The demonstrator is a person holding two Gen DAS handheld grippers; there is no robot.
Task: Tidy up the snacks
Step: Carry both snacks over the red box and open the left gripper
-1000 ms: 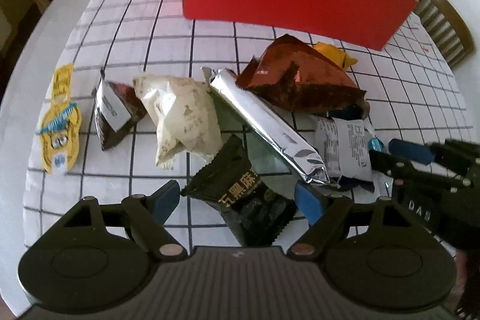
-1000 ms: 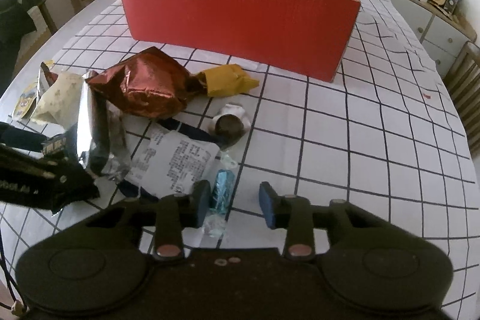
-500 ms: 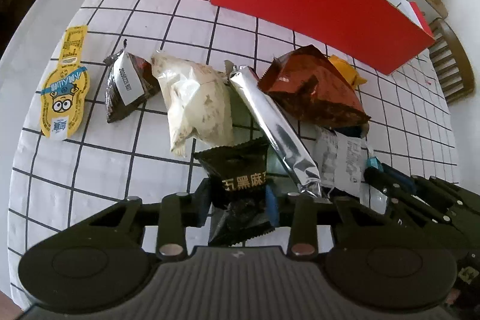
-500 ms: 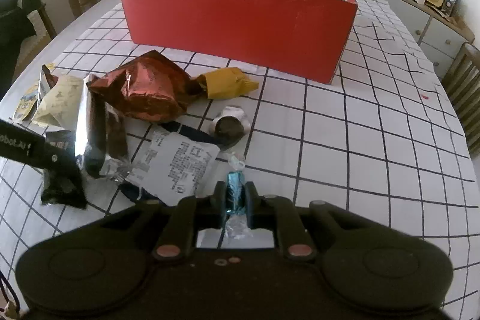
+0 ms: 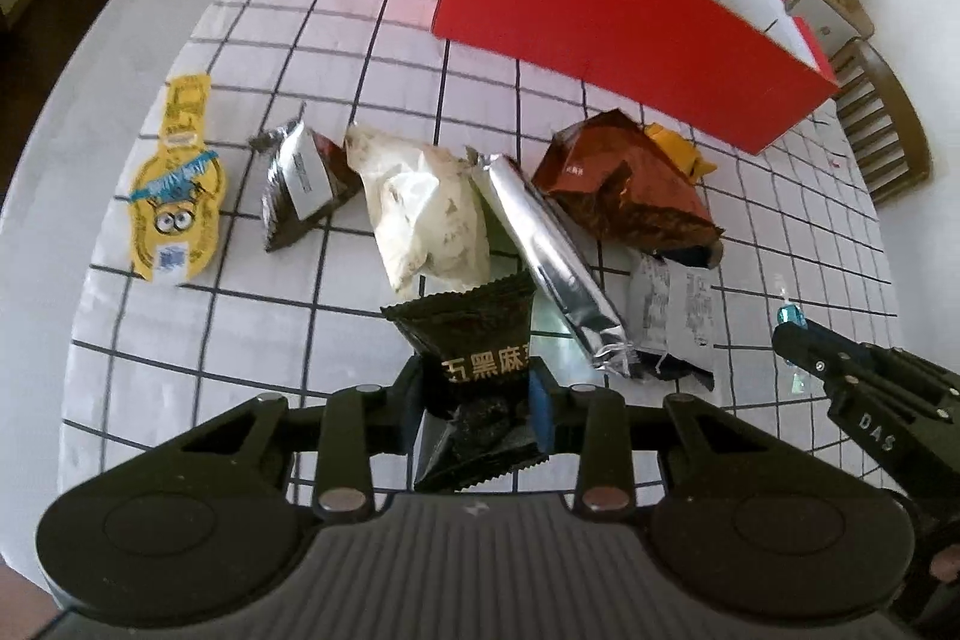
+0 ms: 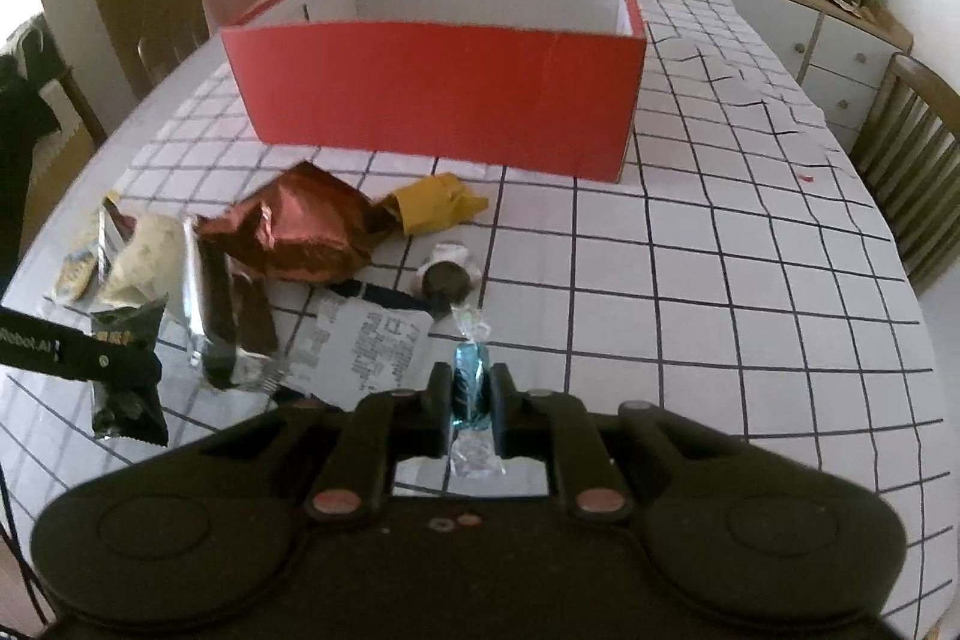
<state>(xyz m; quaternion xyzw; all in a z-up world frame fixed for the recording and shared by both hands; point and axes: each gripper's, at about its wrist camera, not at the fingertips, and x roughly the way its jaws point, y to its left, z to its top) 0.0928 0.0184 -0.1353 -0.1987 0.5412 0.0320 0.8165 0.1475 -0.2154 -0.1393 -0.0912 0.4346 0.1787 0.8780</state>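
The sorting looked barely begun. Most snacks lay loose on the tabletop in front of the red box: the copper bag, silver stick pack, cream pouch and yellow minion packet. What the box held was hidden. The left tool, angled steeply down, pinched the black sesame packet. The right tool, tilted less, squeezed a blue wrapped candy.
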